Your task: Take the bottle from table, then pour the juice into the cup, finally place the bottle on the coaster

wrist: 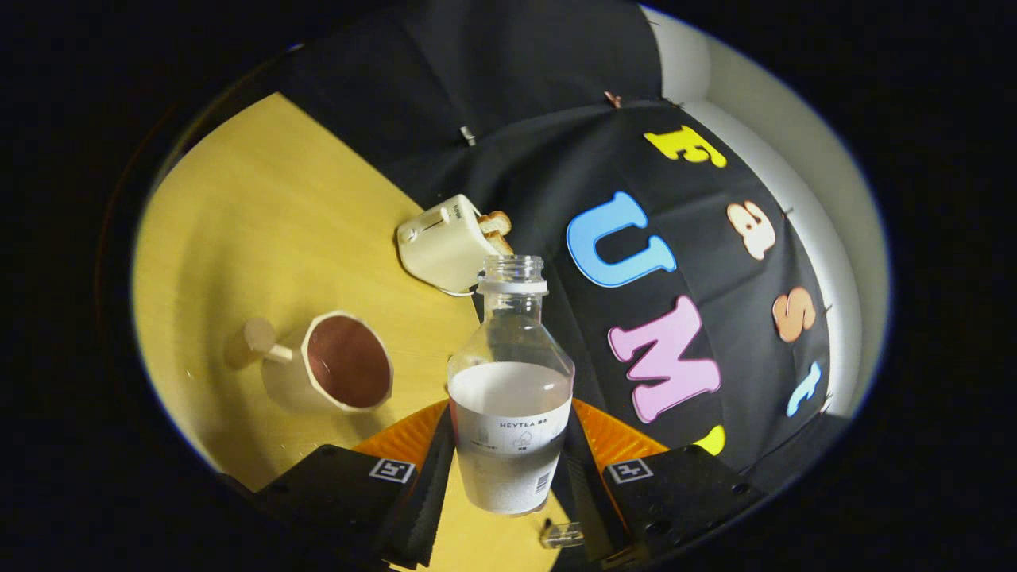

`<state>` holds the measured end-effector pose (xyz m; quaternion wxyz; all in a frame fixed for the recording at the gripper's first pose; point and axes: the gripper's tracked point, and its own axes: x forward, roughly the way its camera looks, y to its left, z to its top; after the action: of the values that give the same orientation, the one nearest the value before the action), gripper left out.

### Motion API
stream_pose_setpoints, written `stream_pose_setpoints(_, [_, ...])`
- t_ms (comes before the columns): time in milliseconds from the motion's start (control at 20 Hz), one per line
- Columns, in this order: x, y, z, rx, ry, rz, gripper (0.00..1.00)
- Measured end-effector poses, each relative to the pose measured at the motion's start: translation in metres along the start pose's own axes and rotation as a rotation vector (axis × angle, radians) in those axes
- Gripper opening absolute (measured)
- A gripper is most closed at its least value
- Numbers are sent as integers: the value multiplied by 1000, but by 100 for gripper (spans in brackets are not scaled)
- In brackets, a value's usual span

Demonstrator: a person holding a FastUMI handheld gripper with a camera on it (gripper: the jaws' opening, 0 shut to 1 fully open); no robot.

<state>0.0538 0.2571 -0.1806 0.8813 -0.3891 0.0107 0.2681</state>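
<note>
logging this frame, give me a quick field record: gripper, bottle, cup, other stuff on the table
gripper: shut on the bottle, one finger pressing each side
bottle: uncapped, part full of pale juice, held between the fingers
cup: on the table, beside the bottle, with a knob handle
toaster: beyond the bottle, with toast in it
cap: small clear piece lying by the fingers
</note>
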Motion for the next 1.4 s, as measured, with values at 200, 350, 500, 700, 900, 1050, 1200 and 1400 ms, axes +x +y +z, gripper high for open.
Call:
stream_pose_setpoints(200, [-1,-11,13,384,-31,22,72])
stream_pose_setpoints(350, [1,-38,22,615,-80,-13,72])
stream_pose_setpoints(500, [9,-74,22,774,-115,-92,73])
stream_pose_setpoints(700, [28,-104,12,877,-145,-142,73])
stream_pose_setpoints(900, [54,-112,-12,906,-137,-168,74])
stream_pose_setpoints(1050, [78,-97,-37,914,-102,-153,74])
stream_pose_setpoints(1200, [96,-78,-64,934,-52,-133,74])
stream_pose_setpoints(1400, [115,-56,-96,968,-7,-132,74])
